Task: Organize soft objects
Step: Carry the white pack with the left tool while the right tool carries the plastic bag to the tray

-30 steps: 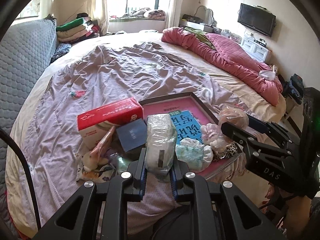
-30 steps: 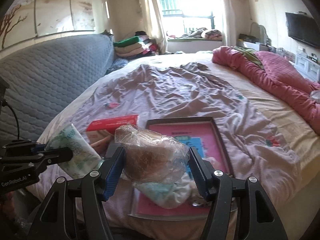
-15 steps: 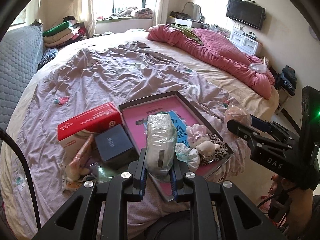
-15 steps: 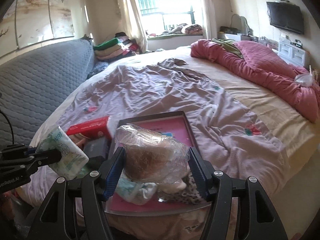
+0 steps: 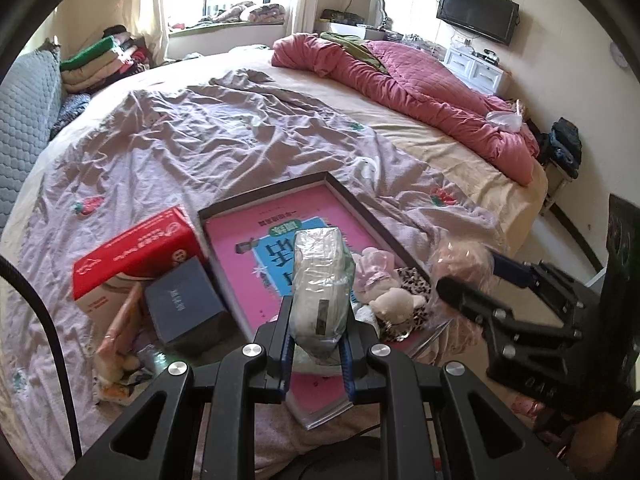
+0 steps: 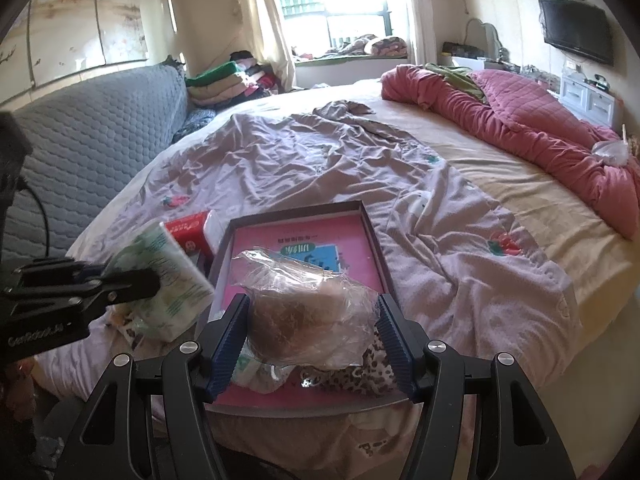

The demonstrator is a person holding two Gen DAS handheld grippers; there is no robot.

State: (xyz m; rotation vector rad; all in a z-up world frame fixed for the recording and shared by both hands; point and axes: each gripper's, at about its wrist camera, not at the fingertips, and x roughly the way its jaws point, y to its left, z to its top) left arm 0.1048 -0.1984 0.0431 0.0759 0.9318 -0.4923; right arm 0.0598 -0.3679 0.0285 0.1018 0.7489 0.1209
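Observation:
My left gripper [image 5: 318, 334] is shut on a soft white-and-green tissue pack [image 5: 320, 284], held above the near end of a dark-rimmed tray [image 5: 264, 194] with a pink book inside. My right gripper [image 6: 312, 334] is shut on a clear plastic bag with a brown fluffy thing [image 6: 304, 312] in it, also over the tray's [image 6: 296, 210] near end. In the tray lie a pale plush toy [image 5: 394, 300], a leopard-print item [image 6: 340, 376] and a light crumpled packet [image 6: 256, 374]. From the left wrist view the right gripper [image 5: 460, 280] with its bag shows at the right; from the right wrist view the left gripper [image 6: 132, 280] with the pack shows at the left.
A red-and-white box [image 5: 136, 256], a dark blue box [image 5: 184, 304] and a small floral pouch [image 5: 116, 348] lie left of the tray on the mauve sheet [image 5: 224, 136]. A red quilt [image 5: 420, 92] lies far right. The bed edge drops off right of the tray.
Both grippers have shifted right along the bed's edge and sunk a little, each keeping its load. The tray now sits more directly under them.

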